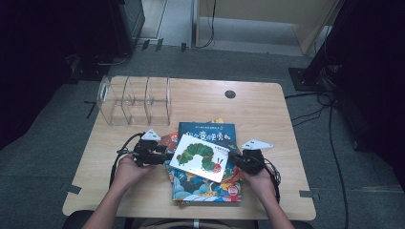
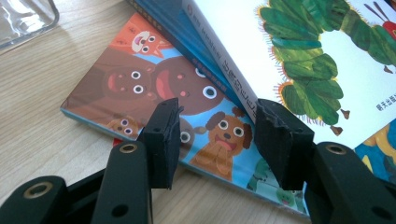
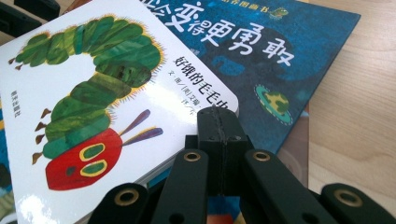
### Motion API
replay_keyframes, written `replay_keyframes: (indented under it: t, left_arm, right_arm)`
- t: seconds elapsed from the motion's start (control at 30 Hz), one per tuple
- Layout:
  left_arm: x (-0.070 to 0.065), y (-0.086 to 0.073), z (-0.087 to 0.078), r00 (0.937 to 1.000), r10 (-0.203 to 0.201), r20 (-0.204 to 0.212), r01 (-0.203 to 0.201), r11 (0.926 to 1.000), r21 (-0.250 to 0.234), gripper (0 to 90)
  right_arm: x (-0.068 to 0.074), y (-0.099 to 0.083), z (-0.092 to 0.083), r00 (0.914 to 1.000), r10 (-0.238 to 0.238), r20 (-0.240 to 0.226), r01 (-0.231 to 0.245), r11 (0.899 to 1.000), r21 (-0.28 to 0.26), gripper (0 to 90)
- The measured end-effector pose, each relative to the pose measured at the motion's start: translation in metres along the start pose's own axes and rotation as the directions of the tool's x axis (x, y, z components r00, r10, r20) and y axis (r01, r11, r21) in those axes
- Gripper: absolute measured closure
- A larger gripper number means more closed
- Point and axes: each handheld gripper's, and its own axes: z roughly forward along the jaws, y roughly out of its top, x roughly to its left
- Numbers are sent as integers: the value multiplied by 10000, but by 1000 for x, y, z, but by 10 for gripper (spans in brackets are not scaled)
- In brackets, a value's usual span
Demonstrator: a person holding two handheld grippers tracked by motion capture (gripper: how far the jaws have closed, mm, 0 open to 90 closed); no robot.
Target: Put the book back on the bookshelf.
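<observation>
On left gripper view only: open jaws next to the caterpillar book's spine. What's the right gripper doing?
Observer: The right gripper is shut, jaws pressed together with nothing between them. Its tip is at a corner of the caterpillar book, on the side away from your gripper.
Operator: What's under that corner?
Observer: A dark blue book with a white Chinese title lies flat beneath it.
Operator: Anywhere to put the books?
Observer: A clear divided rack stands at the far left of the table. Its slots look empty.
</observation>
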Motion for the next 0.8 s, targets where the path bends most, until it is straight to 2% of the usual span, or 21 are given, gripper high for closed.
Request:
replay_keyframes:
  t: [0.2, 0.47, 0.6, 0.8]
  left_arm:
    - [1, -5, -5, 9997, -247, 15, 247, 9996, -115, 502]
    - [-2, -12, -12, 9984, -546, -128, 544, 9984, -144, 499]
    - [-2, -14, -15, 9982, -599, -98, 597, 9981, -151, 507]
    - [-6, -18, -19, 9984, -554, -54, 554, 9984, -62, 522]
  right_arm:
    - [1, 8, 8, 9995, -321, -12, 321, 9994, 98, 900]
    - [-1, 21, 24, 9992, -380, -100, 380, 9993, 24, 900]
    - [0, 27, 31, 9992, -402, -58, 403, 9991, 104, 900]
    - [-1, 33, 43, 9995, -320, -51, 320, 9995, -61, 900]
